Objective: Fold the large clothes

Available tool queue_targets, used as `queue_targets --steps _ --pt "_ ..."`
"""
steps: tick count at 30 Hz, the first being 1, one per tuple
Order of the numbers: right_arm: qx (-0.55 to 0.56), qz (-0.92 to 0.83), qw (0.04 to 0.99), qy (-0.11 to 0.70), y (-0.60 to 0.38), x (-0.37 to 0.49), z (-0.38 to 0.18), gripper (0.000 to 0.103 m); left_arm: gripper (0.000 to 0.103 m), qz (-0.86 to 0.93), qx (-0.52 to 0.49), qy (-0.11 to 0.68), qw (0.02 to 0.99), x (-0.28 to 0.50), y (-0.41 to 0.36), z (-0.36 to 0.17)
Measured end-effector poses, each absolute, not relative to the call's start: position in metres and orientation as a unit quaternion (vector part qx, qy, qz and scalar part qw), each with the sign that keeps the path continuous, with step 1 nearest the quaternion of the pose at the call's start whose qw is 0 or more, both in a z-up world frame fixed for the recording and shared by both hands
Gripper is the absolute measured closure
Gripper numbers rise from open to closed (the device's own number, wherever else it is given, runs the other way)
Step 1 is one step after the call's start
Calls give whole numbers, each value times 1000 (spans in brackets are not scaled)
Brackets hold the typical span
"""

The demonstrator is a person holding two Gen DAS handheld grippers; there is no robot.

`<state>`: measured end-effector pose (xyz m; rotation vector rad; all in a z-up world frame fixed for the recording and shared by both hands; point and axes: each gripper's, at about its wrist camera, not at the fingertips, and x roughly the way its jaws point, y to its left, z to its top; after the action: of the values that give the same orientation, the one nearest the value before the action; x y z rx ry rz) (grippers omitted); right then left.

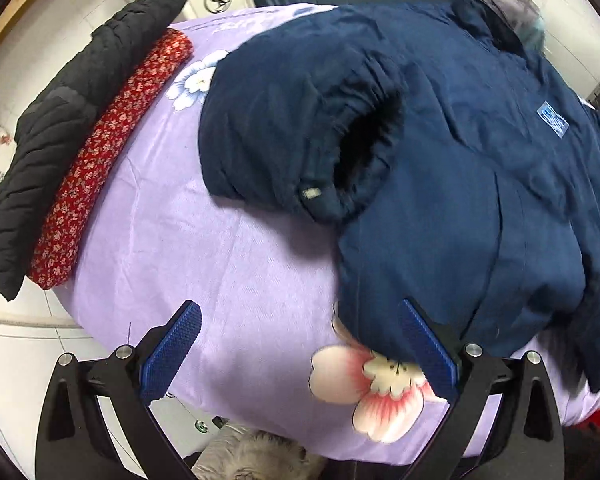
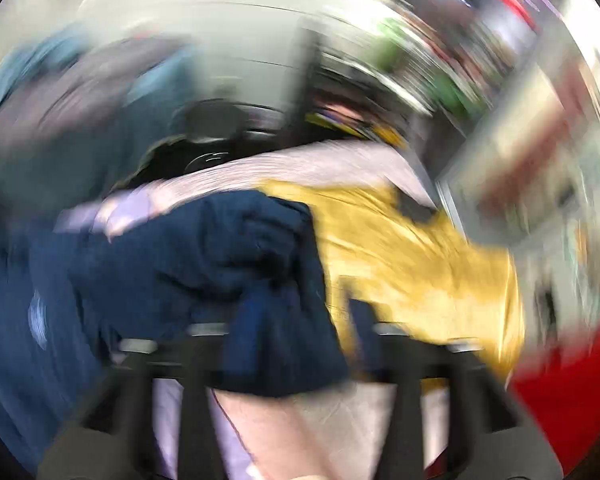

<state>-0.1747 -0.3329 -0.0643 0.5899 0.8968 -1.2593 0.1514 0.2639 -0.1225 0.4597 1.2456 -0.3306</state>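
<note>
With the navy jacket (image 1: pixel 440 168) sprawled on the lilac bedspread (image 1: pixel 220 260), the left gripper (image 1: pixel 300 344) gapes empty beside its hem and should bite squarely; the right gripper's (image 2: pixel 296 344) hold is too blurred to tell.

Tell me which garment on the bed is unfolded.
The navy jacket, spread out with its sleeve cuff gaping. The black quilted one and the red floral one lie folded side by side.

A large navy-blue padded jacket (image 1: pixel 460 168) lies spread on a lilac flowered bedsheet (image 1: pixel 220 264). One sleeve is folded inward across its body, the gathered cuff (image 1: pixel 364 152) gaping open and dark inside. A small light-blue label (image 1: pixel 553 119) shows on the chest. In the right wrist view the jacket is a blurred bunched navy mass (image 2: pixel 204 264).
</note>
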Motion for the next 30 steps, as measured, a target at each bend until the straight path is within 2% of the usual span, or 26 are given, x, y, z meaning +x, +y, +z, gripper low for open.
queue_targets --steps 1,3,7,12,19,24,27,28,29,30 --pt "307 -554 693 345 -335 -197 -58 19 6 -155 213 575 775 147 266 -124" --pt "321 -536 714 316 -327 -209 -59 19 6 -159 207 582 771 141 271 -128" --pt "372 -371 744 413 -284 -178 -127 16 6 -165 202 600 756 131 276 -144" --pt "459 -193 710 497 -190 -156 -222 16 6 -193 201 601 749 124 268 -151" --pt "575 -118 634 504 -112 -180 -300 15 6 -244 230 606 721 105 250 -177" --pt "595 -94 629 491 -96 -180 -313 16 6 -257 206 608 722 106 230 -189" --pt "592 -75 624 505 -94 -163 -318 29 7 -260 166 609 731 115 217 -193" --pt "591 -70 622 509 -95 -159 -321 43 8 -254 161 612 732 120 211 -193" --pt "585 -70 622 516 -92 -152 -321 52 17 -251 152 610 736 125 207 -191" --pt "577 -71 626 520 -91 -147 -318 56 28 -249 142 609 740 130 205 -187"
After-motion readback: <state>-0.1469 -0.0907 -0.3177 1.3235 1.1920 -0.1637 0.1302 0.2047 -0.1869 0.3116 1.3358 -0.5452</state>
